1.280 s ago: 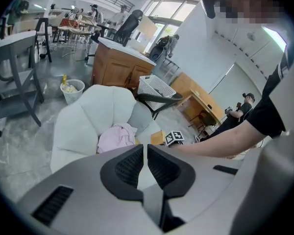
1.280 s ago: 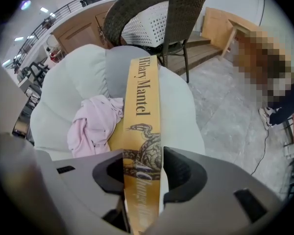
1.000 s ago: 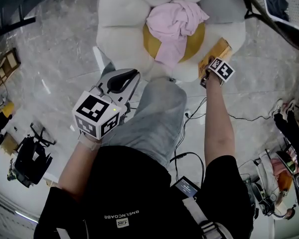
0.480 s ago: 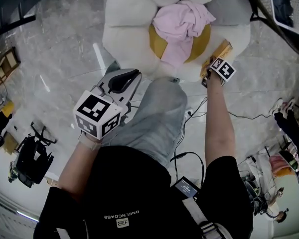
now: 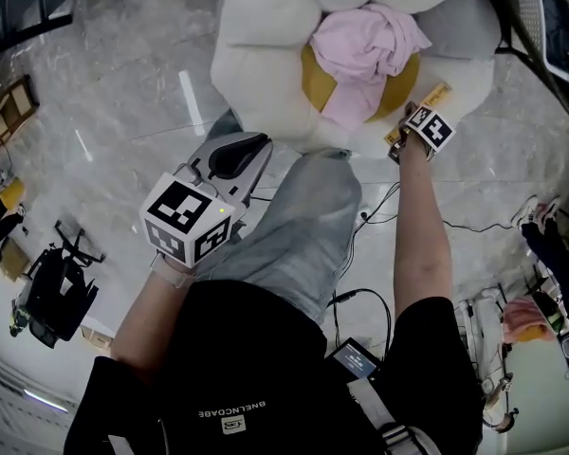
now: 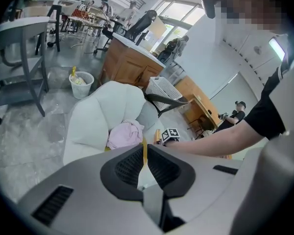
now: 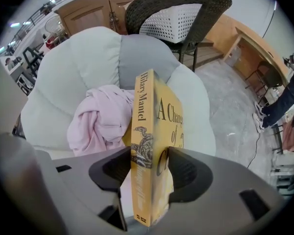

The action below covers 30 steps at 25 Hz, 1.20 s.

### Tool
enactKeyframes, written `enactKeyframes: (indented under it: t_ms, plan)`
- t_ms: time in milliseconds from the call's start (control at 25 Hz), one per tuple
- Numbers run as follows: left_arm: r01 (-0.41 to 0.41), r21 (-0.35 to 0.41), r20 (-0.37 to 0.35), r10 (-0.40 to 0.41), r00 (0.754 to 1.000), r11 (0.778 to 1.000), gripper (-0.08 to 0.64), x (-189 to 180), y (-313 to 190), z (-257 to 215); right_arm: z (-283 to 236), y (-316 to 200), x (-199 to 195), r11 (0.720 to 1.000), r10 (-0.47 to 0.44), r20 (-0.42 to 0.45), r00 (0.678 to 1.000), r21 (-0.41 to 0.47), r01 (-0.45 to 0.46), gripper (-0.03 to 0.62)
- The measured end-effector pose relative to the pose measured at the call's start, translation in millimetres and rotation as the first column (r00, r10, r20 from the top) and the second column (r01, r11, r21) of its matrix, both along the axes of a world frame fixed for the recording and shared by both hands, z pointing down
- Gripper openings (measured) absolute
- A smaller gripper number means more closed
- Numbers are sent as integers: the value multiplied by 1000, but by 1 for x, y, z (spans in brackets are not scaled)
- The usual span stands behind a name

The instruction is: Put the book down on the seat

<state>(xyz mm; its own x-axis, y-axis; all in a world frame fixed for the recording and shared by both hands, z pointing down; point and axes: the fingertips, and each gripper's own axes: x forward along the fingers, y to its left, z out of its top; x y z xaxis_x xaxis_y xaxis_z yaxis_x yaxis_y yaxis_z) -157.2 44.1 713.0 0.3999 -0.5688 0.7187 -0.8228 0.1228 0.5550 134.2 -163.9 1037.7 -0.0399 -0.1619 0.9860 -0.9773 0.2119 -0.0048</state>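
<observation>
The seat (image 5: 266, 55) is a white flower-shaped cushion chair with a yellow middle, and a crumpled pink cloth (image 5: 365, 45) lies on that middle. My right gripper (image 5: 419, 112) is shut on a yellow book (image 5: 434, 95) and holds it at the seat's front right petal. In the right gripper view the book (image 7: 149, 126) stands upright, spine towards the camera, between the jaws of the right gripper (image 7: 149, 160), with the pink cloth (image 7: 100, 116) and seat (image 7: 83, 62) just beyond. My left gripper (image 5: 251, 145) hangs shut and empty over the floor in front of the seat. In the left gripper view the left gripper (image 6: 144, 153) points at the seat (image 6: 105, 116).
My grey-trousered leg (image 5: 303, 226) stands between the grippers, close to the seat's front. Cables (image 5: 379, 216) trail on the marble floor. A dark wicker chair (image 7: 181, 13) with a white basket stands behind the seat. A bin (image 6: 81, 82) and a grey chair (image 6: 19, 58) are at the left.
The right gripper with the book has edged slightly further over the seat's rim, and the book now shows more edge-on. The left gripper has stayed where it was.
</observation>
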Motion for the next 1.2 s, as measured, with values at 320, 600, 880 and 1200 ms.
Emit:
enactKeyframes:
  t_ms: [320, 600, 880, 1200]
  plan:
    - [31, -16, -13, -31, 999, 999, 17, -16, 24, 11, 18, 9, -31, 1000, -18, 8, 1000, -13, 18, 249]
    - [29, -14, -10, -29, 1000, 999, 17, -21, 28, 8, 19, 14, -65, 1000, -25, 61, 998, -14, 26, 249]
    - [-1, 11, -8, 1, 1000, 1000, 17, -19, 23, -8, -11, 18, -85, 1000, -30, 118, 993, 13, 28, 249]
    - [-63, 66, -13, 64, 998, 996, 17, -3, 18, -42, -74, 27, -83, 999, 6, 213, 977, 40, -15, 249]
